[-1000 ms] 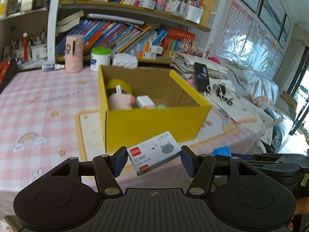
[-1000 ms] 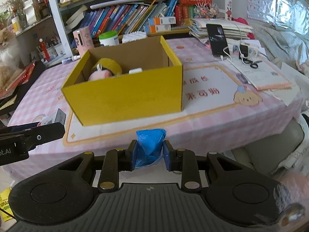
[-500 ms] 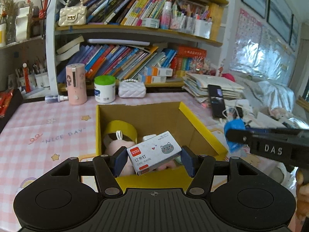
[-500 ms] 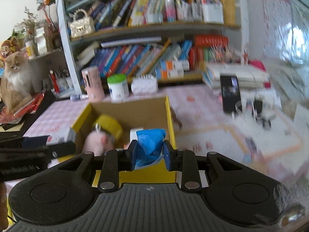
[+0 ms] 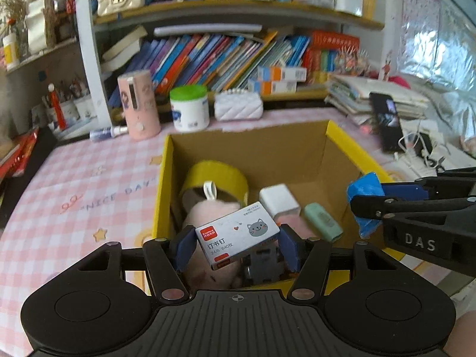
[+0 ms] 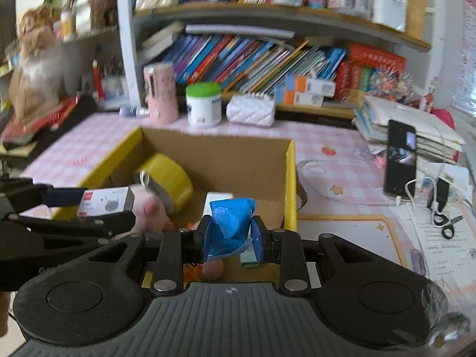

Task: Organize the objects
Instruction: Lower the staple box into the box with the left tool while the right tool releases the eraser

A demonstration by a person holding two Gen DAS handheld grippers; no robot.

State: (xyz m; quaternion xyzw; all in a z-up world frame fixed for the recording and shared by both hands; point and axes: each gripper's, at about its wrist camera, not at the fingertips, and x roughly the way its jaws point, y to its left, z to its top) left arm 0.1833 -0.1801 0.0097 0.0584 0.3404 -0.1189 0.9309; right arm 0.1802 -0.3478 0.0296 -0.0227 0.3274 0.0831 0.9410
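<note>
My left gripper (image 5: 236, 245) is shut on a white staple box (image 5: 238, 236) with a cat face and holds it above the near left part of the open yellow cardboard box (image 5: 162, 184). My right gripper (image 6: 232, 238) is shut on a crumpled blue packet (image 6: 230, 223) above the box's near right part (image 6: 291, 184). The box holds a yellow tape roll (image 5: 214, 183), a pink plush toy (image 5: 208, 211), a white block (image 5: 278, 200) and a mint green item (image 5: 322, 221). The right gripper with the blue packet (image 5: 364, 197) also shows in the left wrist view.
The box stands on a pink checked tablecloth (image 5: 74, 196). Behind it are a pink cylinder (image 5: 138, 104), a green-lidded jar (image 5: 189, 107) and a white quilted purse (image 5: 238, 105) before a bookshelf. A phone (image 6: 400, 160), cables and scissors (image 6: 447, 226) lie right. A cat (image 6: 35, 62) sits far left.
Both grippers have risen from below the table's front edge and moved forward over the yellow box, each still holding its object. The box's inside now shows from above.
</note>
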